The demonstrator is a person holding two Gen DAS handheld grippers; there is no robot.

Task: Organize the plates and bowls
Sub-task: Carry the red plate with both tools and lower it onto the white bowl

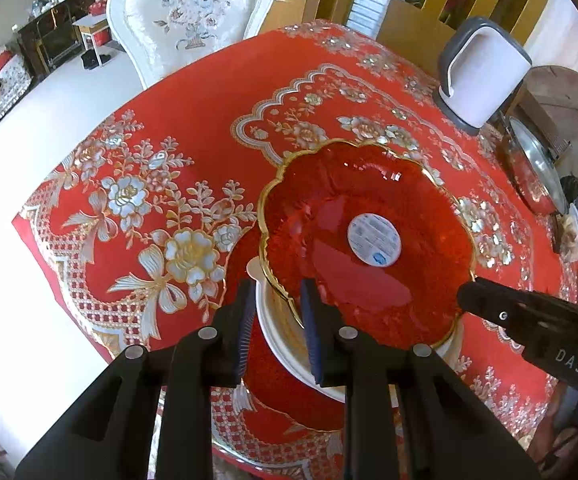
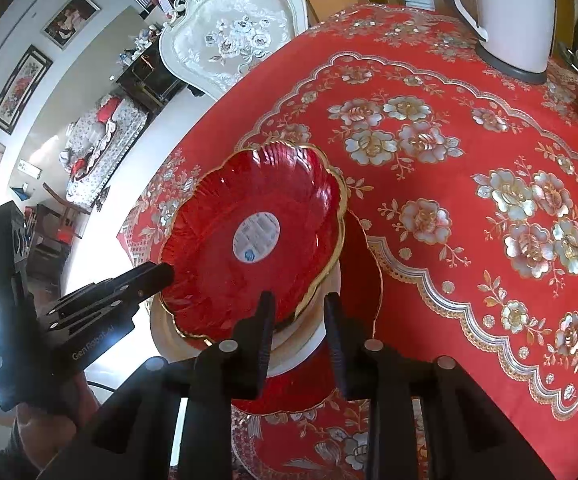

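Nearest the lens in the left wrist view, our left gripper [image 1: 277, 312] fills the bottom of the picture, its two fingers parted with the gold edge of the red glass plate [image 1: 369, 240] running between them; whether the pads actually press the rim we cannot tell. Our right gripper [image 2: 297, 316] is likewise parted around the plate's opposite edge, with a clear gap on one side, so it does not look clamped.

Largest is the table under a red tablecloth [image 2: 469, 208] patterned with silver and gold flowers. A white upholstered chair [image 1: 193, 16] stands at eleven o'clock beyond the table, and a white kettle [image 1: 485, 76] sits at two o'clock from the plate.

The plate, scalloped and gold-rimmed, with a round white sticker [image 1: 374, 241] near its centre, sits tilted on a white bowl [image 1: 285, 344], which rests on another red plate [image 2: 301, 388] lying flat on the cloth. So the stack stands near the table's near edge.

We judge the step is settling this plate onto the stack. To do it well, we should level the plate and centre it over the bowl with both sides moving together. Glass slips easily, so we let go only once it sits steady.
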